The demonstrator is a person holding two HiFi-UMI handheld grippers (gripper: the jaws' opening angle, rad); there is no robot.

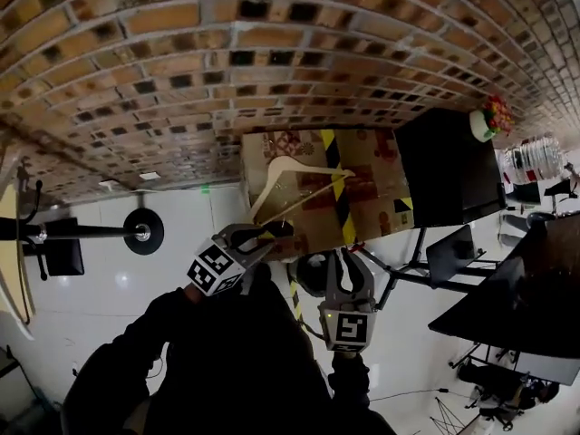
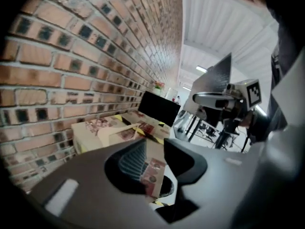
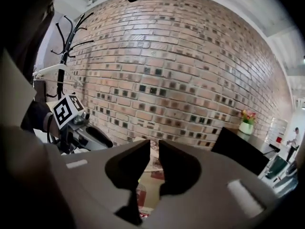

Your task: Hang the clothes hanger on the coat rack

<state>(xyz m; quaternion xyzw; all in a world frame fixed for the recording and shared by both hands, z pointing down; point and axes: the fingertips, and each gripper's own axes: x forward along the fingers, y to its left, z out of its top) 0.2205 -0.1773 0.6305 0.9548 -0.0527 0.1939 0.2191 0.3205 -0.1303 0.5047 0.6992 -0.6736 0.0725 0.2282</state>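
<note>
Pale wooden clothes hanger (image 1: 275,184) lies reachable on brown cardboard box (image 1: 372,166) — left hand-held gripper (image 1: 269,237) parted, right hand-held gripper (image 1: 347,259) barely; both empty.

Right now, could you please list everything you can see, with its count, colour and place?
hanger on the box: one, pale, lying on top of the cardboard box
hanger at the rack: one, pale, at the coat rack
cardboard box: one, brown with yellow-black tape, against the brick wall
coat rack: one, black, left of the box
screen: one, black, right of the box
flower pot: one, white with red and yellow flowers, by the wall beyond the screen
brick wall: one, red-brown, behind everything
left gripper: one, grey, jaws apart, nothing between
right gripper: one, grey, jaws slightly apart, nothing between
</note>
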